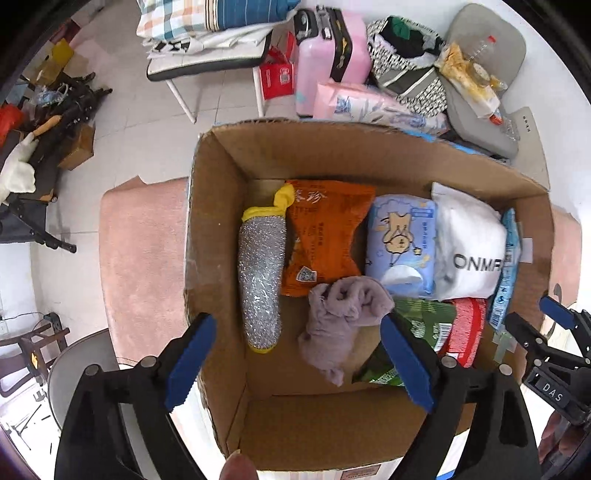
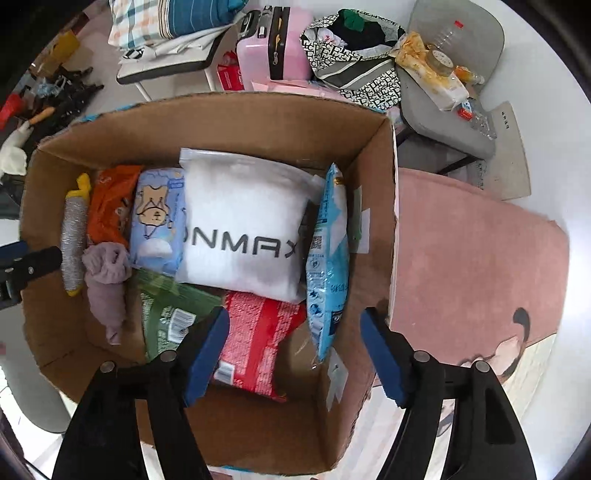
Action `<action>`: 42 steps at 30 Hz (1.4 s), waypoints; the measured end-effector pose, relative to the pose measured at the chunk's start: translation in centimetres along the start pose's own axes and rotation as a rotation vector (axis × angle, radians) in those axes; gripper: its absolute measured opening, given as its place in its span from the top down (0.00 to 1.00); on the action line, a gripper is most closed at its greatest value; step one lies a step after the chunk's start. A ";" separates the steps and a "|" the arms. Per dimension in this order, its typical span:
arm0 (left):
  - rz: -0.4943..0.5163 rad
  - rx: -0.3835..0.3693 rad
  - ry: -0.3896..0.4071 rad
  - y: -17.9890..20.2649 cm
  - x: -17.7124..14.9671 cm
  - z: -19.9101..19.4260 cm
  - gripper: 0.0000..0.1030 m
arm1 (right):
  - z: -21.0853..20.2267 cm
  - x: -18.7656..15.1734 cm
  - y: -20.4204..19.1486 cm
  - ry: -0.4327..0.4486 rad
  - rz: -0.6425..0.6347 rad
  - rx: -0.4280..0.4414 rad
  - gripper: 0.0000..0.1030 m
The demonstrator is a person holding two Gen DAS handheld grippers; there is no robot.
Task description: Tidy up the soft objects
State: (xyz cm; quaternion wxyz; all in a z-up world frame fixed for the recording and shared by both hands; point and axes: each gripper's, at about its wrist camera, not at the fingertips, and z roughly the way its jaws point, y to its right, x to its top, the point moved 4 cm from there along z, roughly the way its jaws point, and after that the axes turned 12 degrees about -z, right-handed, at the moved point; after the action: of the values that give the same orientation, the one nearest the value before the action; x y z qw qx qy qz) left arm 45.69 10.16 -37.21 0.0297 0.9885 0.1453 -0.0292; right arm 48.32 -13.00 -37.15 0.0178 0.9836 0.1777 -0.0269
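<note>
An open cardboard box (image 1: pixel 218 206) (image 2: pixel 373 221) holds soft items: a silver scrubber with yellow ends (image 1: pixel 261 273) (image 2: pixel 72 236), an orange packet (image 1: pixel 325 236), a blue tissue pack (image 1: pixel 400 243) (image 2: pixel 157 225), a white bagged pillow (image 1: pixel 469 243) (image 2: pixel 243 225), a crumpled mauve cloth (image 1: pixel 340 321) (image 2: pixel 105 280), a green packet (image 2: pixel 166 310), a red pack (image 2: pixel 255 347) and a light blue pack (image 2: pixel 328 258). My left gripper (image 1: pixel 299 362) is open and empty above the mauve cloth. My right gripper (image 2: pixel 295 354) is open and empty above the red pack, and it shows at the right edge of the left wrist view (image 1: pixel 535 325).
The box stands on a pink rug (image 1: pixel 144 258) (image 2: pixel 472 251). Behind it are a pink suitcase (image 1: pixel 328 55), a patterned bag (image 2: pixel 354 51), a grey chair with bottles (image 2: pixel 450 74) and a cot with bedding (image 1: pixel 207 33). Clutter lies on the floor at far left (image 1: pixel 55 122).
</note>
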 end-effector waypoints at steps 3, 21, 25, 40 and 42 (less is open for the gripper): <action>0.006 -0.004 0.034 0.1 -1.0 -0.7 0.01 | -0.7 -0.8 -0.4 0.034 0.012 0.007 0.12; -0.012 0.008 0.085 0.2 -6.5 -0.1 0.01 | -1.8 -6.5 -3.1 0.116 0.063 0.055 0.00; -0.005 0.006 0.127 0.5 -7.5 -2.1 0.01 | -2.8 -7.1 -3.2 0.131 0.069 0.050 0.00; -0.031 -0.021 0.461 -0.8 -18.1 -16.7 0.01 | -17.0 -16.4 -5.3 0.429 0.044 -0.076 0.00; -0.021 -0.019 0.498 -0.7 -19.9 -18.3 0.01 | -19.2 -18.2 -5.7 0.467 0.039 -0.082 0.00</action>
State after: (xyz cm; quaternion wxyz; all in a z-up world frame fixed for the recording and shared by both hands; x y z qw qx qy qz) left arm 27.30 6.40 -17.70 0.0021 0.9633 0.1588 0.2165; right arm 30.18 -13.13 -17.11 0.0166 0.9648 0.1588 0.2089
